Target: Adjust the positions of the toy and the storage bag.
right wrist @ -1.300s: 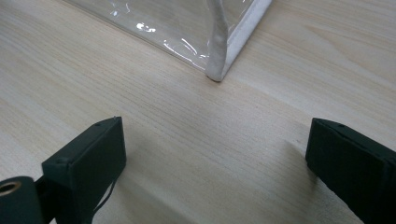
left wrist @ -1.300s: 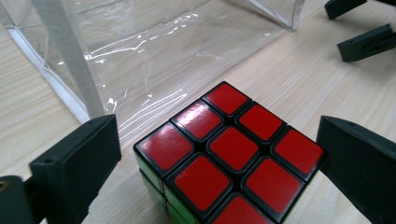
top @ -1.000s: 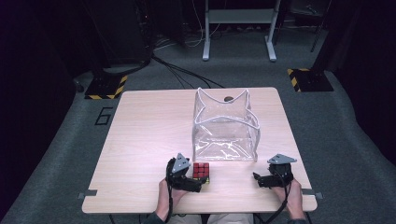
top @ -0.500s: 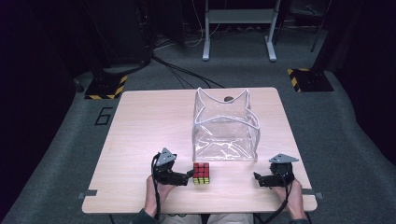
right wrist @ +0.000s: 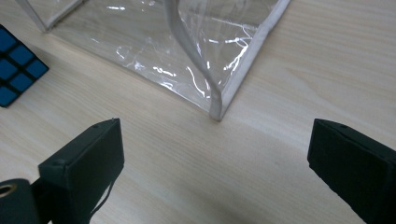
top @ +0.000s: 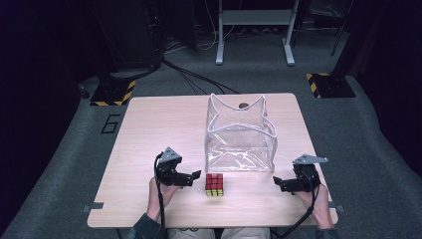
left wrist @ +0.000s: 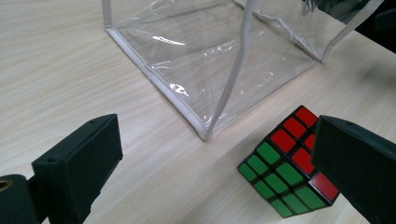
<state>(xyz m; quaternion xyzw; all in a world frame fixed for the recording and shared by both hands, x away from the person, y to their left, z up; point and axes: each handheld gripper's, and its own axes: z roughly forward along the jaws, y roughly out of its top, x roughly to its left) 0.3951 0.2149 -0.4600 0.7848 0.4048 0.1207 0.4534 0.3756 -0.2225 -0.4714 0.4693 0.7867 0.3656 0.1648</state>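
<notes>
A puzzle cube point(top: 214, 184) sits near the bench's point(top: 149, 124) front edge, just before a clear plastic bag point(top: 240, 134) — the left gripper point(top: 193, 177) beside it, jaws wide, one jaw overlapping the cube's red face in the left gripper view. The right gripper point(top: 278, 182) — jaws wide, empty — rests near the front right corner.

In the left gripper view, the near black jaw covers a corner of the red-and-green-faced puzzle cube point(left wrist: 285, 168), and the upper part of the clear plastic bag with white piping point(left wrist: 210, 60) is cut off by the top edge. In the right gripper view, the cube point(right wrist: 16, 65) shows a blue face, cropped by the left edge. In the high view, a small dark spot on the pale wooden table point(top: 149, 129) behind the bag is too small to identify.
</notes>
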